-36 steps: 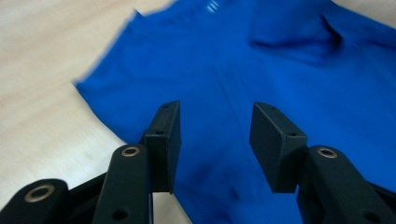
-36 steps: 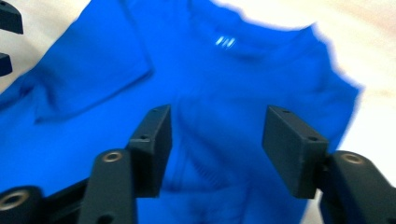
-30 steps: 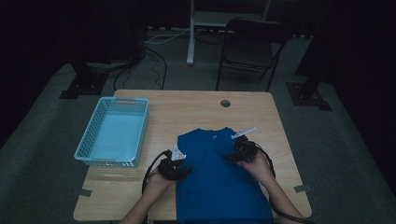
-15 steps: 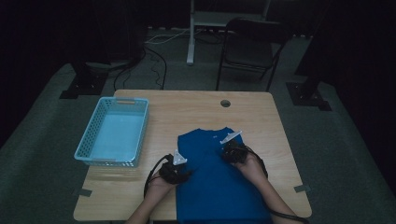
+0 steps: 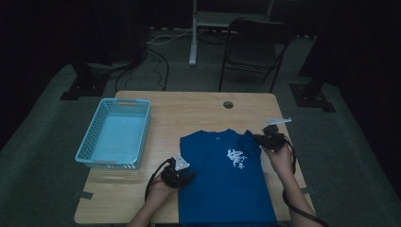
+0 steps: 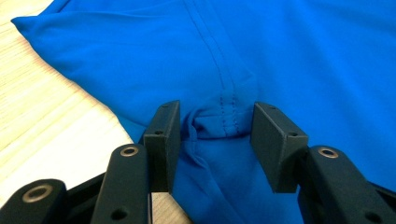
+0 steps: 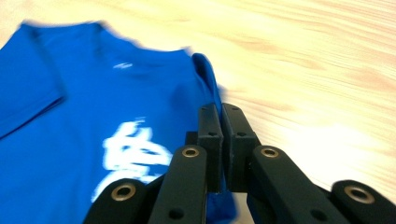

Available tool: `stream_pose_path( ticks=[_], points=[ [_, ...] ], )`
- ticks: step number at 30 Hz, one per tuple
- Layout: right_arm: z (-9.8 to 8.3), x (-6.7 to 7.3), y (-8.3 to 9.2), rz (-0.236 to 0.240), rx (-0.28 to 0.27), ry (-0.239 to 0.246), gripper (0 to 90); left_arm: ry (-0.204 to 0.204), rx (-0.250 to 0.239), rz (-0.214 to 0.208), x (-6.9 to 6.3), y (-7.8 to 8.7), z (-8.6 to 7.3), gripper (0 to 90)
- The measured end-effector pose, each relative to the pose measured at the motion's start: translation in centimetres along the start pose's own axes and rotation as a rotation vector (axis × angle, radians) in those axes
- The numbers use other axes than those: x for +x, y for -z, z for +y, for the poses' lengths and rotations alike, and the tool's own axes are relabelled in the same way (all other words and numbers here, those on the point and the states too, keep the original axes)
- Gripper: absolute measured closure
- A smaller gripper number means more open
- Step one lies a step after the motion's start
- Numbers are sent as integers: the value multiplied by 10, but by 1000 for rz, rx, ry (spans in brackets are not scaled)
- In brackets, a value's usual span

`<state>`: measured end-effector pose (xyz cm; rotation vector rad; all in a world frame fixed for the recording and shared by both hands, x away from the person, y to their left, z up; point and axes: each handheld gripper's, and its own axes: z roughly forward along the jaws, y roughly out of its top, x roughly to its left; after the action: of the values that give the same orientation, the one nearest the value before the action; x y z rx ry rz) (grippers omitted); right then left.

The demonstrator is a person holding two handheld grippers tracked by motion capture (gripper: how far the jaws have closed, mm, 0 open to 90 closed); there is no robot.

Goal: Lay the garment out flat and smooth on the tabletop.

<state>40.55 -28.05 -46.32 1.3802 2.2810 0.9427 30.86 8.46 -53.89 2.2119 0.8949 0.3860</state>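
Blue shirt [image 6: 280, 56] bunched between parted jaws of left gripper [image 6: 215, 140], right gripper [image 7: 222, 144] clenched on its sleeve edge

One blue T-shirt [image 5: 227, 184] and one light blue basket [image 5: 142, 135] lie on the single wooden surface [image 5: 189, 113]. Two grippers are at the shirt, the left gripper [image 5: 182, 177] and the right gripper [image 5: 265, 139]. One dark chair [image 5: 257, 49] stands behind.
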Motion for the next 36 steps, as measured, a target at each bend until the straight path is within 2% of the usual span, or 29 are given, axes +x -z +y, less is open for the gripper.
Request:
stream_pose_path(
  ticks=[3,5,6,7,8,10,12,16,21,23,25,27,28,30,34,36],
  points=[
    [-7,-31,12,-30,-9,-106,871,-1,-1,0,0,0,0,531],
    [-15,-53,16,-58,11,-188,866,0,-2,-4,0,0,0,526],
    [-19,-60,15,-62,35,-230,817,2,1,-6,1,0,1,526],
    [-23,-66,12,-91,74,-256,729,7,3,-8,1,0,1,525],
    [-28,-70,9,-118,100,-268,692,12,5,-11,2,0,2,524],
    [-38,-76,7,-119,120,-310,612,18,8,-9,1,0,3,510],
    [-46,-76,9,-122,117,-327,573,25,9,-4,1,1,5,501],
    [-64,-65,18,-112,78,-320,523,41,3,10,0,1,15,498],
    [-80,-43,29,-61,19,-302,473,55,-20,16,-3,-1,37,498],
    [-84,-36,30,-32,13,-303,418,63,-26,25,-5,-4,47,494],
    [-88,-28,29,-14,9,-283,399,70,-22,35,-6,-10,57,486],
    [-88,-21,27,4,15,-266,392,73,-12,48,-7,-19,66,484],
    [-88,-18,27,6,22,-245,390,67,4,60,-8,-23,70,483],
    [-87,-13,28,12,17,-232,391,67,34,73,-9,-36,75,480],
    [-85,-8,28,16,13,-216,391,46,102,100,-9,-56,76,479],
    [-85,-6,28,16,14,-205,391,49,111,105,-7,-62,74,499]
  ],
)
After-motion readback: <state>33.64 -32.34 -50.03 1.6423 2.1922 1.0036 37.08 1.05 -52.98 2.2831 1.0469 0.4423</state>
